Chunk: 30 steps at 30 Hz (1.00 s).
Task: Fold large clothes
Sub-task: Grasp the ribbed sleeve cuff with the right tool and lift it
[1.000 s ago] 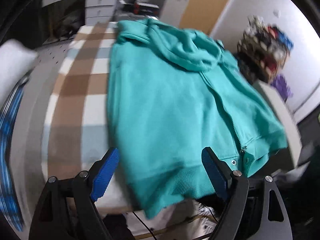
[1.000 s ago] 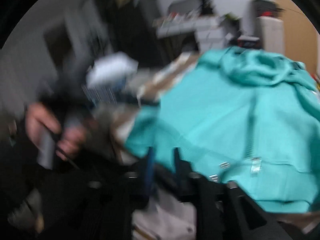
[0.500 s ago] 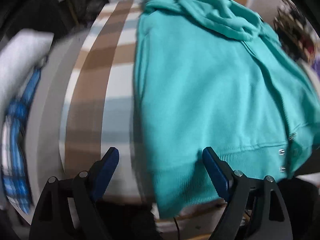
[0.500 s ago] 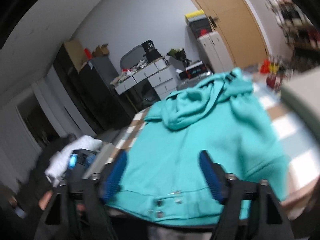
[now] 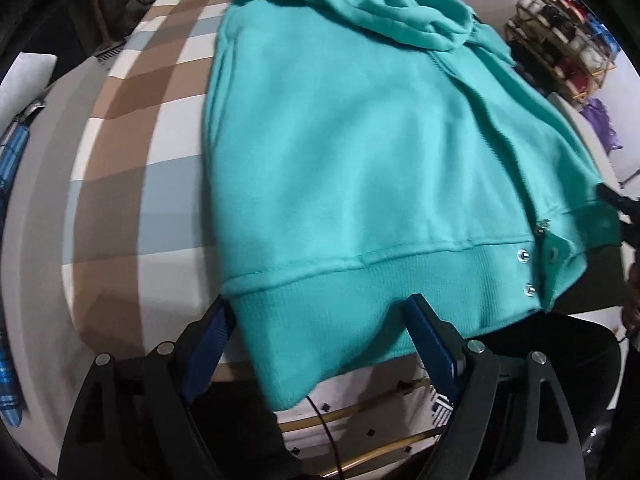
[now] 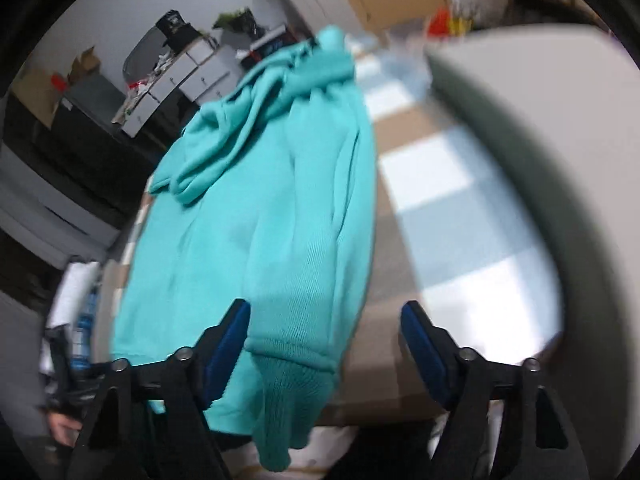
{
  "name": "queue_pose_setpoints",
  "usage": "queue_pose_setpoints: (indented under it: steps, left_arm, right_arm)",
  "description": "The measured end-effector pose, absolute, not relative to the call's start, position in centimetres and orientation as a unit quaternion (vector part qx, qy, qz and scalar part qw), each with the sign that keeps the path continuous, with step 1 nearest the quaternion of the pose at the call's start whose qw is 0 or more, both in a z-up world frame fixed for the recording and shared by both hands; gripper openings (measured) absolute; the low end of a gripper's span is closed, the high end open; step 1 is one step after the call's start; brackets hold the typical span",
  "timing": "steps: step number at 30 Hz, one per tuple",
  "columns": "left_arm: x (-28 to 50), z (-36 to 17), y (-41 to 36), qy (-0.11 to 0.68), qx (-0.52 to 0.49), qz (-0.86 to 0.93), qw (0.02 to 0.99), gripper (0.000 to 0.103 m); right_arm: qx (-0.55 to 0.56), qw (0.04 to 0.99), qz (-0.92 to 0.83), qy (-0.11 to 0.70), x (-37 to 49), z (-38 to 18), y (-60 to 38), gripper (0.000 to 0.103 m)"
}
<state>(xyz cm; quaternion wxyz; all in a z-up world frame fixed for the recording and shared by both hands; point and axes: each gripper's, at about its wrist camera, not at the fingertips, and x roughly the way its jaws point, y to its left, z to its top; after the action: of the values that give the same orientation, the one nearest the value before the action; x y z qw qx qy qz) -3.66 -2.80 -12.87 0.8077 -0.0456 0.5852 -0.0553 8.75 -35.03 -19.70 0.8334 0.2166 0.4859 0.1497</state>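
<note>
A teal zip hoodie point(image 5: 352, 152) lies flat on a checked brown, white and blue tabletop point(image 5: 120, 168), hood at the far end, ribbed hem hanging over the near edge. My left gripper point(image 5: 320, 336) is open, its blue pads either side of the hem's left corner. In the right wrist view the hoodie point(image 6: 260, 216) shows from its right side, a cuffed sleeve point(image 6: 284, 400) hanging over the edge. My right gripper point(image 6: 324, 340) is open, with the sleeve cuff between the pads, nearer the left one.
A white folded pile and blue plaid cloth point(image 5: 12, 152) lie at the table's left. A shoe rack point(image 5: 560, 32) stands at the right wall. White drawers and dark cabinets point(image 6: 168, 76) stand behind the table. A pale blurred rounded surface point(image 6: 540, 152) fills the right of the right wrist view.
Both grippers have moved in close to the hoodie's near hem. The right gripper swung to the garment's right side, over the hanging sleeve. Both stay open.
</note>
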Motion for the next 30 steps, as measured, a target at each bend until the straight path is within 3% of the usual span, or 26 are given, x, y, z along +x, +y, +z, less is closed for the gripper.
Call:
queue_pose_setpoints:
  steps: [1, 2, 3, 4, 8, 12, 15, 16, 19, 20, 22, 23, 24, 25, 26, 30]
  left_arm:
    - [-3.9, -12.8, -2.6, 0.584, -0.047, -0.061, 0.808, 0.082]
    - [-4.2, -12.7, -2.3, 0.582, -0.051, -0.064, 0.809, 0.082]
    - [-4.3, -12.5, -2.2, 0.579, -0.055, -0.064, 0.811, 0.078]
    - [-4.5, -12.3, -1.9, 0.577, -0.056, -0.060, 0.813, 0.075]
    - [-4.9, -11.6, -0.7, 0.575, -0.042, -0.036, 0.817, 0.043]
    - [-5.4, -11.7, -1.1, 0.574, 0.003, -0.028, 0.818, 0.042]
    - [-5.8, -11.5, -0.8, 0.574, 0.000, -0.017, 0.819, 0.042]
    - [-5.9, -11.5, -0.5, 0.576, -0.011, -0.017, 0.817, 0.043]
    - [-5.2, -11.6, -0.3, 0.581, -0.038, -0.029, 0.813, 0.050]
    - [-5.2, -11.5, -0.1, 0.581, -0.048, -0.032, 0.812, 0.051]
    - [-5.2, -11.5, 0.1, 0.583, -0.062, -0.045, 0.809, 0.051]
    - [-5.2, -11.5, -0.1, 0.585, -0.059, -0.054, 0.807, 0.051]
    - [-5.3, -11.4, -0.2, 0.585, -0.059, -0.061, 0.807, 0.046]
    - [-5.3, -11.4, -0.2, 0.585, -0.063, -0.070, 0.806, 0.036]
    - [-5.2, -11.2, -0.1, 0.584, -0.074, -0.074, 0.805, 0.018]
    - [-5.4, -9.5, 0.1, 0.552, -0.119, -0.087, 0.821, 0.013]
  right_arm:
    - [0.216, 0.829, 0.159, 0.490, 8.9, -19.9, -34.9, 0.057]
    - [0.205, 0.828, 0.164, 0.495, 8.9, -20.0, -34.5, 0.033]
    - [0.198, 0.826, 0.163, 0.502, 8.6, -20.3, -34.4, 0.018]
    - [0.190, 0.823, 0.160, 0.511, 8.7, -20.5, -34.2, 0.012]
    - [0.109, 0.828, 0.122, 0.536, 8.2, -21.0, -33.9, 0.009]
    - [-0.004, 0.841, 0.098, 0.532, 7.1, -21.0, -32.0, 0.009]
    - [-0.011, 0.839, 0.098, 0.535, 7.1, -20.2, -31.1, 0.013]
    - [0.004, 0.840, 0.102, 0.533, 7.1, -19.9, -31.3, 0.016]
    - [0.050, 0.830, 0.121, 0.542, 7.5, -20.3, -32.1, 0.045]
    - [0.066, 0.822, 0.127, 0.552, 7.7, -21.0, -32.4, 0.046]
    - [0.089, 0.828, 0.136, 0.536, 7.7, -20.9, -32.7, 0.042]
    - [0.105, 0.825, 0.147, 0.536, 7.7, -20.9, -32.9, 0.028]
    - [0.129, 0.821, 0.155, 0.534, 7.7, -21.0, -33.3, 0.022]
    - [0.139, 0.824, 0.152, 0.528, 7.6, -20.9, -33.6, 0.012]
    - [0.142, 0.824, 0.153, 0.526, 7.6, -20.8, -33.8, 0.011]
    - [0.186, 0.839, 0.212, 0.466, 6.6, -18.0, -34.8, 0.010]
